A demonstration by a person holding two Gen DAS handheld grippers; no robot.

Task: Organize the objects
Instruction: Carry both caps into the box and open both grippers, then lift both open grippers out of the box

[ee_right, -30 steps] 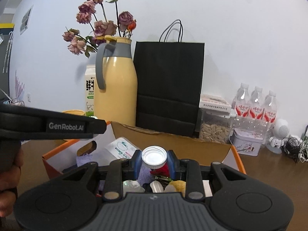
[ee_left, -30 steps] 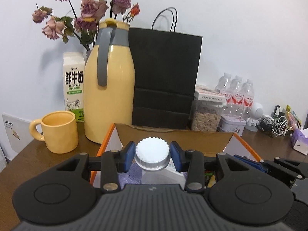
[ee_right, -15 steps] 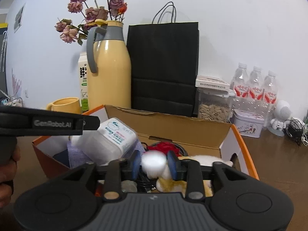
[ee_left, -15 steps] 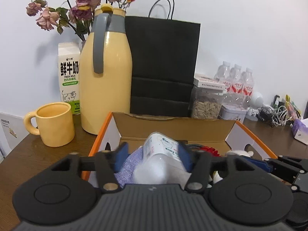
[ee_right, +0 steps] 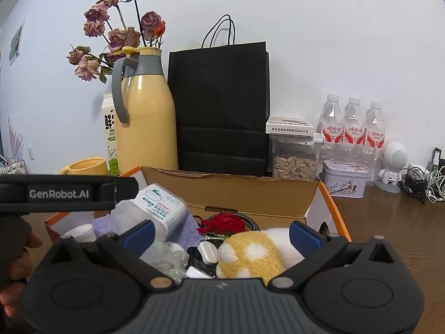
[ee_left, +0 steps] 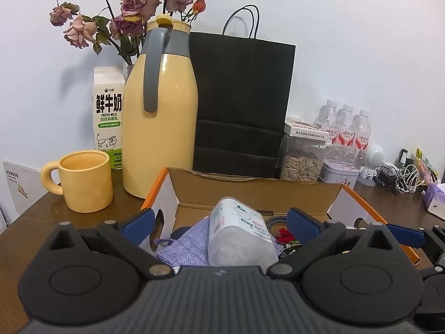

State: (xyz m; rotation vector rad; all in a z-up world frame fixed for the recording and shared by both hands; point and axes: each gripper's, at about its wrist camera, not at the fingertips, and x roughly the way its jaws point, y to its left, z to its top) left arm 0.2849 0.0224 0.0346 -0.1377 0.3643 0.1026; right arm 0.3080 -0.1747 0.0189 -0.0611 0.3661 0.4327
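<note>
Both claws have let go since 1 second ago: back then each was clamped on a white bottle cap, and now the left claw [ee_left: 219, 222] and right claw [ee_right: 221, 232] are spread wide with nothing between the blue pads. So the white labelled bottle [ee_left: 239, 233] is lying on its side in the orange-edged cardboard box [ee_left: 250, 192], resting on a purple knit pouch [ee_left: 186, 246] toward the box's left end. From the right wrist view a yellow and white plush toy [ee_right: 256, 253] sits at the box's near right corner, with something red [ee_right: 222, 222] in the middle behind it. Behind the box, along the counter's [ee_right: 389, 222] back edge, there's a yellow thermos [ee_left: 160, 128], a black paper bag [ee_left: 242, 103] and 3 water bottles [ee_right: 353, 128], plus a yellow mug [ee_left: 83, 179] near the left edge.
</note>
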